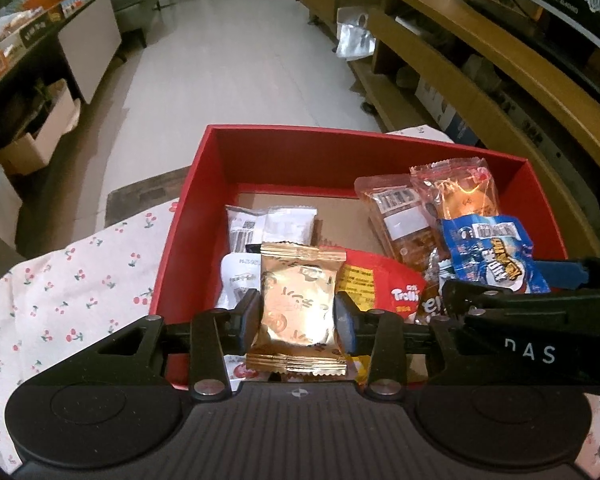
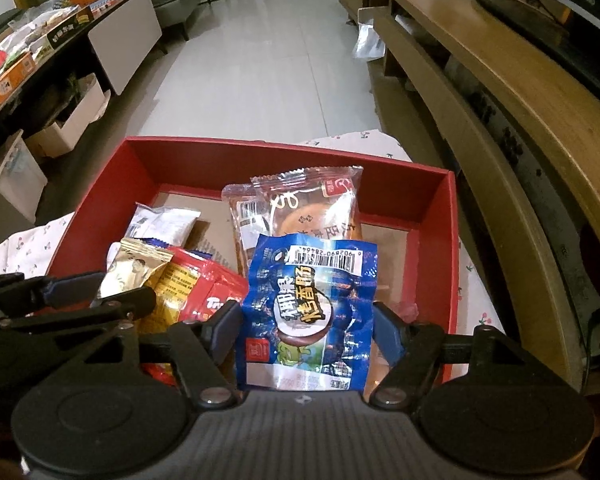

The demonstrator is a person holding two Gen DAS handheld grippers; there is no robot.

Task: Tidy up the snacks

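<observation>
A red box [image 1: 188,220] sits on a cherry-print cloth [image 1: 72,280]; it also shows in the right wrist view [image 2: 452,240]. My left gripper [image 1: 298,316] is shut on a gold snack packet [image 1: 298,300], held over the box's near edge. My right gripper [image 2: 308,328] is shut on a blue snack packet [image 2: 312,312], also over the box; that packet shows in the left wrist view [image 1: 492,256]. Inside the box lie a red Trolli bag [image 1: 380,284], white packets [image 1: 268,224] and clear-wrapped cakes [image 1: 452,196].
A wooden TV cabinet [image 1: 480,72] runs along the right. A dark table [image 2: 60,40] with boxes and a cardboard box [image 1: 48,128] under it stands at the left. White tiled floor [image 1: 240,60] lies beyond the red box.
</observation>
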